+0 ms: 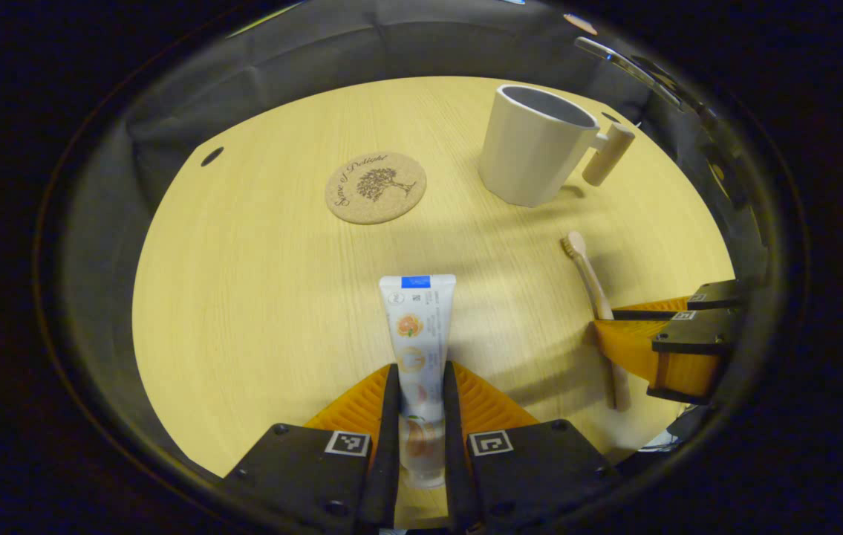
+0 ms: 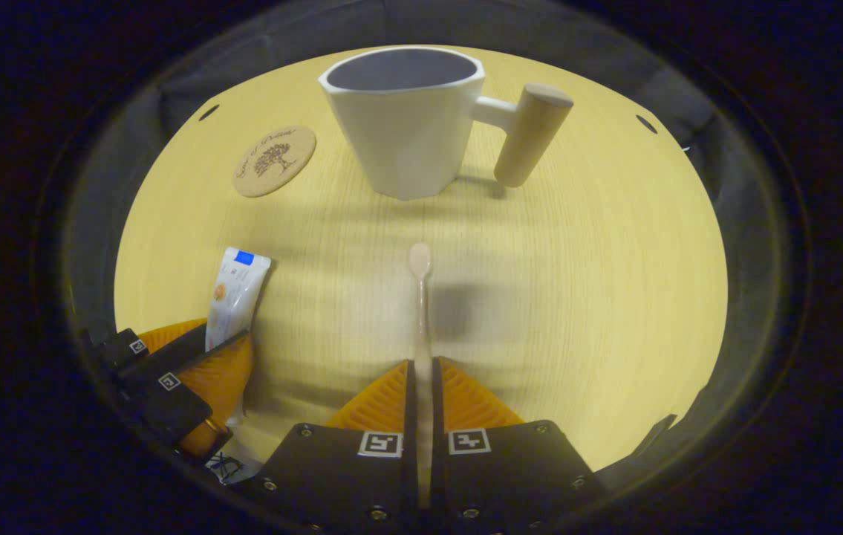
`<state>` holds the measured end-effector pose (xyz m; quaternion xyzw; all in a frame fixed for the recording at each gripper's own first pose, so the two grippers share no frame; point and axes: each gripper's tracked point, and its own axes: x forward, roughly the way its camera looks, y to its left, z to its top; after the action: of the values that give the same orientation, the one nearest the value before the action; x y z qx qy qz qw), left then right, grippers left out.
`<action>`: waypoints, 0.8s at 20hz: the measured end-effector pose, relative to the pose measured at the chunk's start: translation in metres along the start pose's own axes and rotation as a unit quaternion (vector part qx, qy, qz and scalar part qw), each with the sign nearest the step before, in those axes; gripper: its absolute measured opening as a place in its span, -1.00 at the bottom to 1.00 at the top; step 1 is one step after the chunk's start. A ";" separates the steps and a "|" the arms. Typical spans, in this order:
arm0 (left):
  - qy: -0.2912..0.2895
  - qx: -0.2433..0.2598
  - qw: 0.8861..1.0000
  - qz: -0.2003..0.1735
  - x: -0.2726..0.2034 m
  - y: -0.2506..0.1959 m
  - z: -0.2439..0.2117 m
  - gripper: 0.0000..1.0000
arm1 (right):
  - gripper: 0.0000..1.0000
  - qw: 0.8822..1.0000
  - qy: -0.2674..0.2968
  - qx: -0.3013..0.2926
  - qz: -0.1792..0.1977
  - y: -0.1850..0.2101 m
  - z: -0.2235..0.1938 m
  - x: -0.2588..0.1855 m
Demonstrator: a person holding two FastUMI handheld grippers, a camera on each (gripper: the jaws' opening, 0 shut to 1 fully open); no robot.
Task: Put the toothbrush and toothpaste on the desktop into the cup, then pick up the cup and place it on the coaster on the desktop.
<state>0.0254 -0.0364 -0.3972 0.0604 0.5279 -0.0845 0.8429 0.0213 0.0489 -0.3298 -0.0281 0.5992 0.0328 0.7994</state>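
Now your left gripper (image 1: 421, 386) is clamped on the toothpaste (image 1: 418, 334) and your right gripper (image 2: 422, 386) on the toothbrush (image 2: 420, 312), both low over the desktop (image 2: 577, 297). Lift each clear, tip it upright over the empty cup (image 2: 406, 119) beyond, and release gently, keeping away from the handle (image 2: 529, 134); the coaster (image 2: 274, 160) waits just left.

A white toothpaste tube with a blue band and orange fruit print (image 1: 418, 349) is clamped between the two orange ribbed fingers of the left gripper (image 1: 420, 386) above the light wooden desktop (image 1: 258, 297). Beyond it, a round cork coaster (image 1: 376, 187) and a white faceted cup with a wooden handle (image 1: 536, 145) are seen. To the right, a pale wooden toothbrush (image 1: 596, 297) is gripped by the right gripper (image 1: 625, 338).
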 end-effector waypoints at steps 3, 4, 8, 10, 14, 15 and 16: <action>-0.003 -0.008 1.000 -0.002 0.000 0.001 0.001 -0.47 | -0.83 1.000 -0.006 0.001 0.005 0.000 0.001 0.000; -0.005 -0.011 1.000 -0.003 0.000 0.001 0.001 -0.46 | -0.83 1.000 -0.009 0.004 0.008 -0.001 0.001 0.001; -0.013 -0.015 1.000 -0.009 -0.005 0.002 0.002 -0.48 | -0.84 0.999 -0.010 0.025 0.027 -0.004 -0.001 -0.003; -0.021 -0.016 1.000 -0.006 -0.012 0.006 0.002 -0.48 | -0.84 0.999 -0.024 0.029 0.034 -0.011 0.003 -0.010; -0.033 -0.025 0.999 -0.005 -0.024 0.008 0.007 -0.48 | -0.85 0.996 -0.057 0.035 0.051 -0.020 0.010 -0.029; -0.036 -0.027 0.999 -0.005 -0.026 0.009 0.008 -0.48 | -0.85 0.996 -0.065 0.035 0.054 -0.021 0.013 -0.037; -0.040 -0.029 0.999 -0.004 -0.028 0.010 0.008 -0.47 | -0.85 0.995 -0.078 0.035 0.058 -0.019 0.015 -0.043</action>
<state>0.0231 -0.0257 -0.3685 0.0307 0.4961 -0.0753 0.8644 0.0250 0.0306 -0.2843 0.0374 0.5365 0.0604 0.8409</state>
